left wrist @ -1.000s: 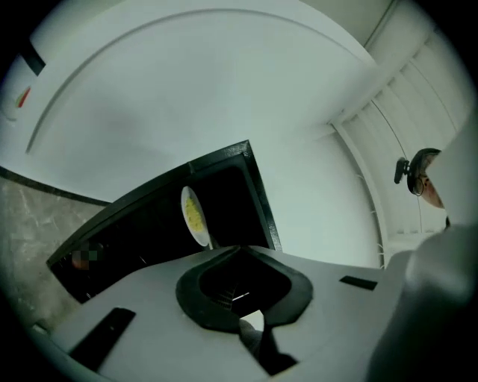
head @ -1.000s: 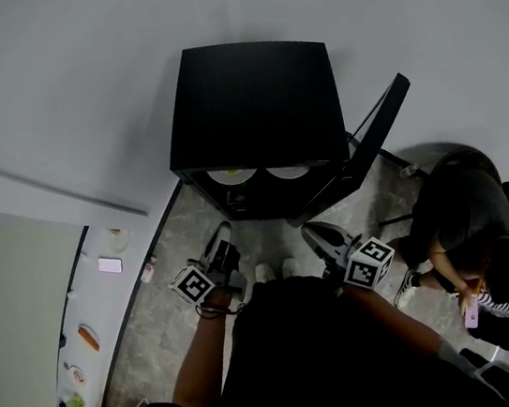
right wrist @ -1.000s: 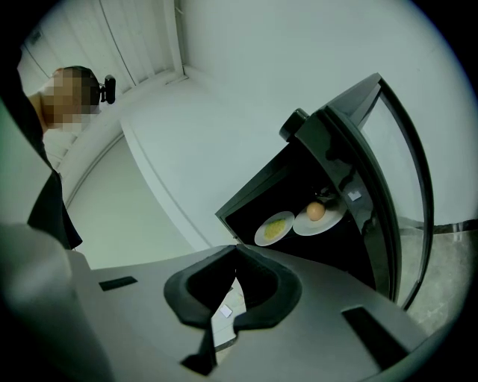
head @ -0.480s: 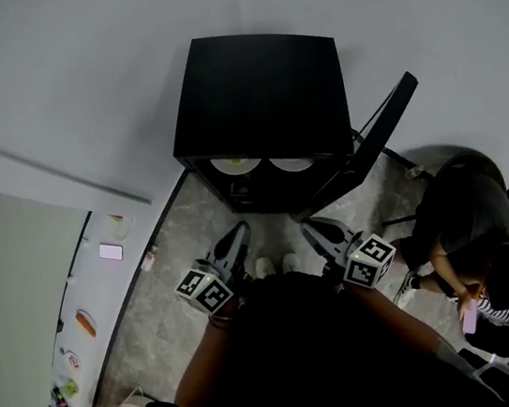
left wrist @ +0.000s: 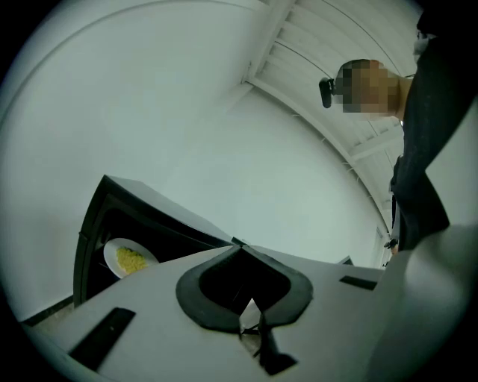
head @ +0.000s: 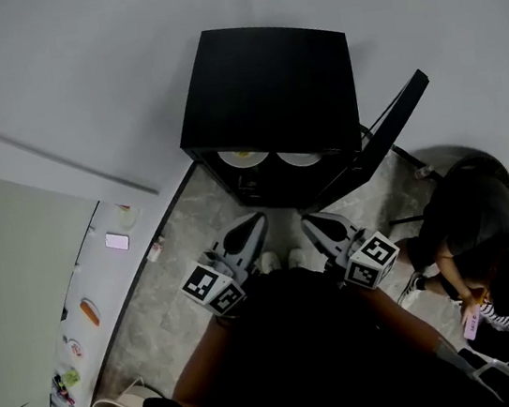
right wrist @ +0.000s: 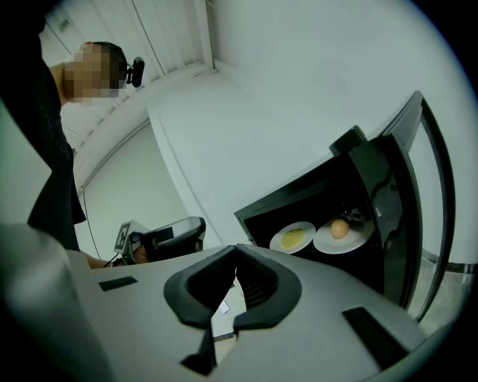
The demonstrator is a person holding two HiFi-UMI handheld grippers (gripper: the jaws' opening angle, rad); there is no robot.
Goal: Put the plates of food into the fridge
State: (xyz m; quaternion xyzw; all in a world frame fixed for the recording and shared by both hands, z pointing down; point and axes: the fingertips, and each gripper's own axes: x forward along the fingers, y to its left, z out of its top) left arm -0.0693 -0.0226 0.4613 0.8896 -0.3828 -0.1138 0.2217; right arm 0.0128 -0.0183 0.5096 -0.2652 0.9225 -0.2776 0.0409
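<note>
Two items matter here: the yellow-food plate and the egg plate, side by side on one level inside the fridge. Their rims are close, poss. touching; can't tell which. The fridge is a low black cabinet against the wall. Its door is swung wide open to the R in the head view.

L gripper: jaws pressed together, nothing between them. It is held level in front of the person's body, aimed at the fridge's L side and well apart from it. Only the yellow-food plate shows past its jaws.

R gripper: jaws likewise together and empty. It is held beside the L one and faces the open cavity, w/ both plates and the door's inner face in sight.

Step in hand (judged): loading looks done, since both plates are in and neither gripper carries anything. The open door is prob. what remains.

Next move (judged): the R gripper is nearer the door, so it would reach round the free edge and push it shut in one smooth arc. The plates sit near the front and should be clear of the door's path. A seated person is close behind the door, so the reach needs care.
</note>
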